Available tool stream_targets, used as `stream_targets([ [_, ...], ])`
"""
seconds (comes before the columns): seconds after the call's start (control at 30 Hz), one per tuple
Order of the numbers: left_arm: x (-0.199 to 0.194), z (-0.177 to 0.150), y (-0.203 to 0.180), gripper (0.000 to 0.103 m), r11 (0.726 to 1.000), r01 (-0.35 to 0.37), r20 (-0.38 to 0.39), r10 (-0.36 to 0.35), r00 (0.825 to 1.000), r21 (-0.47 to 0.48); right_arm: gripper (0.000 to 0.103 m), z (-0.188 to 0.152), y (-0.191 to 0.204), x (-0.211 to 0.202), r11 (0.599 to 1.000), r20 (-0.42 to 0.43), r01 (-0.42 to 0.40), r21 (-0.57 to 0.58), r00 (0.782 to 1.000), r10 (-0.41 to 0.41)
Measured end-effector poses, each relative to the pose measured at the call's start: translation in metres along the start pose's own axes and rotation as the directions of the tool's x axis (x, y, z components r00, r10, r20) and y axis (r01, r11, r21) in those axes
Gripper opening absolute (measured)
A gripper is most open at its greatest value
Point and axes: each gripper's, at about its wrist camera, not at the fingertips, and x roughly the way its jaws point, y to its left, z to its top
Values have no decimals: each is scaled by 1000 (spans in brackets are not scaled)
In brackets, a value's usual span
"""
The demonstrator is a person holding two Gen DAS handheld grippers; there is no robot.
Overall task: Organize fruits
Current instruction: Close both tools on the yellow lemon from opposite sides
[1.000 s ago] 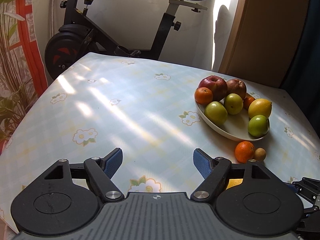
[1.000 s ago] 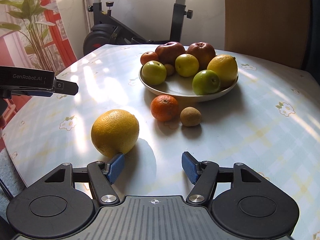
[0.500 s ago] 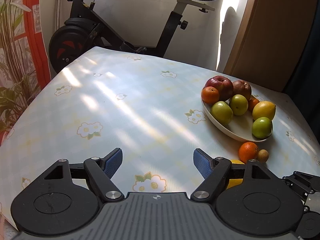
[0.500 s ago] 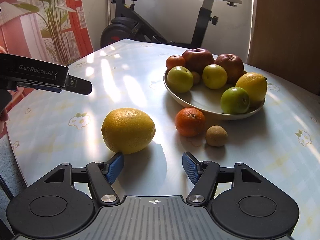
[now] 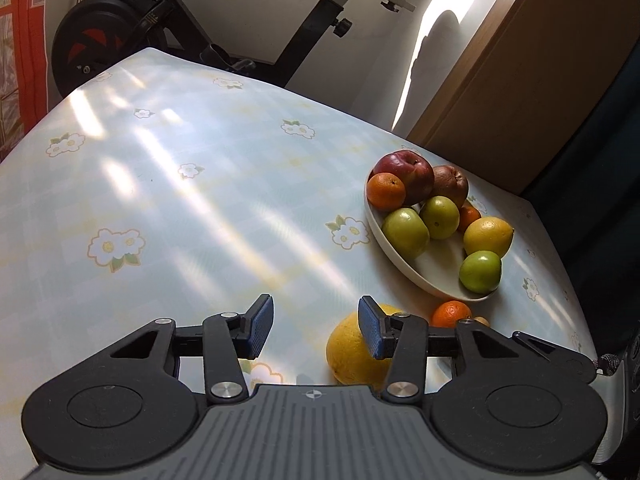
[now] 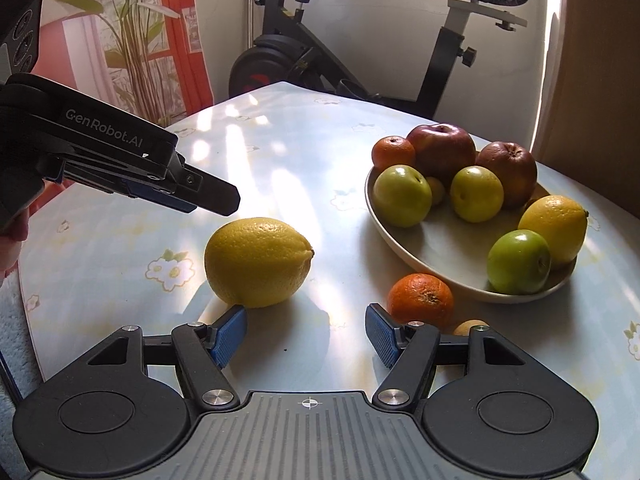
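On glossy flowered tablecloth: dimpled oval lemon, nearer than a second ago, just ahead of right gripper, blue ribbed pads spread wide, empty. Left gripper likewise agape, now beside lemon. Smooth shallow bowl heaped with apples; mandarin and kiwi outside.

Exercise bike behind floral-clothed table, potted plant, red curtain

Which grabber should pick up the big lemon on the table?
Probably the right gripper: open, low on the table, with the big lemon just ahead by its left finger. The left gripper sits above and beside it.
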Motion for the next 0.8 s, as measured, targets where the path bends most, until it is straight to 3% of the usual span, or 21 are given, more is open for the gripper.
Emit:
stream_targets([
  [0.13, 17, 10, -7, 41, 1000, 23, -19, -23, 1000, 21, 62, -3, 0, 3, 1000, -6, -2, 8, 1000, 2],
  [0.33, 40, 25, -4, 38, 995, 93, -94, -95, 991, -21, 62, -6, 0, 6, 1000, -8, -10, 15, 1000, 10],
  [0.5, 49, 25, -8, 38, 984, 179, -162, -179, 971, -10, 62, -6, -5, 7, 999, 2, -16, 42, 1000, 16],
  [0.8, 54, 23, -31, 39, 974, 180, -191, -152, 970, 140, 61, 1, -6, 16, 999, 6, -36, 12, 999, 35],
])
